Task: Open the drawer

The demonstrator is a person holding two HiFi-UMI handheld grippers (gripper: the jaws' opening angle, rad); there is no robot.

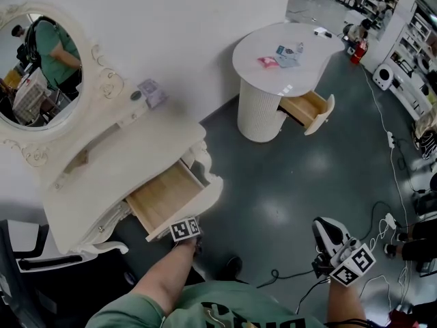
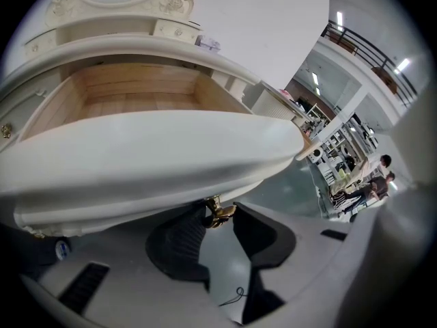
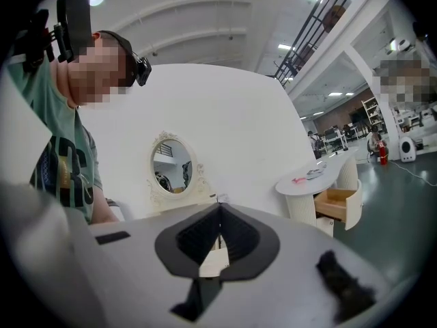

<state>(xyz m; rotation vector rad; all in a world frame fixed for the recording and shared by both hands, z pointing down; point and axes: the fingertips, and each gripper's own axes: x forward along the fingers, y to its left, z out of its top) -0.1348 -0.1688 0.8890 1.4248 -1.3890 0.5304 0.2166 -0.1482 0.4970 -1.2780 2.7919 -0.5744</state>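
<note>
A white vanity table [image 1: 116, 159] with an oval mirror [image 1: 37, 67] stands at the left. Its drawer [image 1: 199, 206] is pulled out and shows a bare wooden inside [image 2: 136, 94]. My left gripper [image 1: 186, 229] is at the drawer's curved white front [image 2: 157, 149], pointing steeply down. In the left gripper view the small brass knob [image 2: 220, 212] sits between the two black pads, and my left gripper [image 2: 220, 217] is shut on it. My right gripper [image 1: 326, 232] hangs over the floor to the right, away from the vanity. Its tips meet with nothing between them, so my right gripper [image 3: 220, 214] is shut.
A round white table [image 1: 300, 36] with small items on top stands at the back, its own drawer [image 1: 311, 109] open. A small pale box [image 1: 151, 91] rests on the vanity. A black chair [image 1: 34, 272] stands at lower left. Cables [image 1: 287, 275] lie on the dark floor.
</note>
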